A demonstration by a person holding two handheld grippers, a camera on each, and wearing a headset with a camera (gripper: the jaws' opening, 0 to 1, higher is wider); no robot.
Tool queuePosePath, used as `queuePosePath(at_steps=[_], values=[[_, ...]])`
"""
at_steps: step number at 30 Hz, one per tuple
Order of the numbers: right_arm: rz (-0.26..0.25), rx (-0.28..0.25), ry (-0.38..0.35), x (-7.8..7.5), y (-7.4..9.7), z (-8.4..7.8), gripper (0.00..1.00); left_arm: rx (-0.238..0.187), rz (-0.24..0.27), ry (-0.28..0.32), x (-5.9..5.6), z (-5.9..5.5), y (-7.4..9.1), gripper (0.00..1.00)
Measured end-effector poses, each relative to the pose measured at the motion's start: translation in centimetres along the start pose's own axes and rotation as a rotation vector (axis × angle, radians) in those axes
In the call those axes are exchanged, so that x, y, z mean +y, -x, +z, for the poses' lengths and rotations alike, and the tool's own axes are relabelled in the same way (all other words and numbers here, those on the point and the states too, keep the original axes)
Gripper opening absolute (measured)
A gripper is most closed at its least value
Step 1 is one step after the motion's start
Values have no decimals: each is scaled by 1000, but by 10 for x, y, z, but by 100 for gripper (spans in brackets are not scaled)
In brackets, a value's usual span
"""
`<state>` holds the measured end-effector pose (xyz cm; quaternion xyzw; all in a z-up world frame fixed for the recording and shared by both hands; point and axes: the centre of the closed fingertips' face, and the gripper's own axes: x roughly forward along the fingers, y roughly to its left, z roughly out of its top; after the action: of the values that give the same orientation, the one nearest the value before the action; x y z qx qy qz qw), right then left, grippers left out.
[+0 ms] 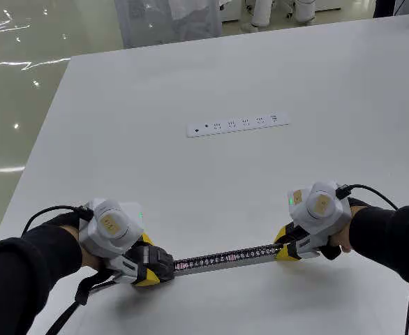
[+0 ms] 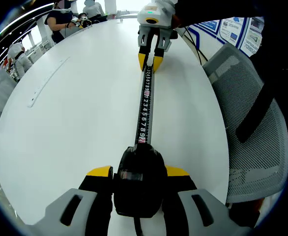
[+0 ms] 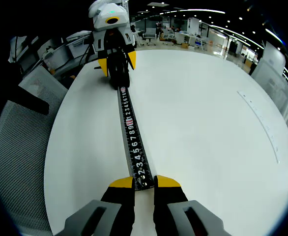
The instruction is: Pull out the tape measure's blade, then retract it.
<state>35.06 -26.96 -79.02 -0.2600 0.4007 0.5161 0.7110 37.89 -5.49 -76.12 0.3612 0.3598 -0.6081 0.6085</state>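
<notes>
On the white worktop (image 1: 190,181), well to the person's side of the socket strip (image 1: 237,125), the tape measure (image 1: 159,263) lay stretched between two grippers. The left gripper (image 2: 138,172) had its yellow-tipped fingers (image 2: 100,172) clenched on the black case (image 2: 138,191), one finger on each flank. From the case the blade (image 2: 145,103) ran low over the worktop, numbers up, roughly parallel to the strip. Its case end lay level with the strip's left end, and its tip lay level with the strip's right end. The right gripper (image 3: 144,183) held the blade's tip, its fingers nearly closed and grasping it from both sides. A mesh chair (image 2: 252,128) stood off the worktop's edge, on the side away from the strip.
</notes>
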Motion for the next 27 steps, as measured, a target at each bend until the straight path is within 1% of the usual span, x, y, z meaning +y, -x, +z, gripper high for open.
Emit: queuePosePath(at_steps=[27], values=[[3, 13, -1, -1, 7, -11, 9, 0, 4, 3, -1, 0, 0, 34]])
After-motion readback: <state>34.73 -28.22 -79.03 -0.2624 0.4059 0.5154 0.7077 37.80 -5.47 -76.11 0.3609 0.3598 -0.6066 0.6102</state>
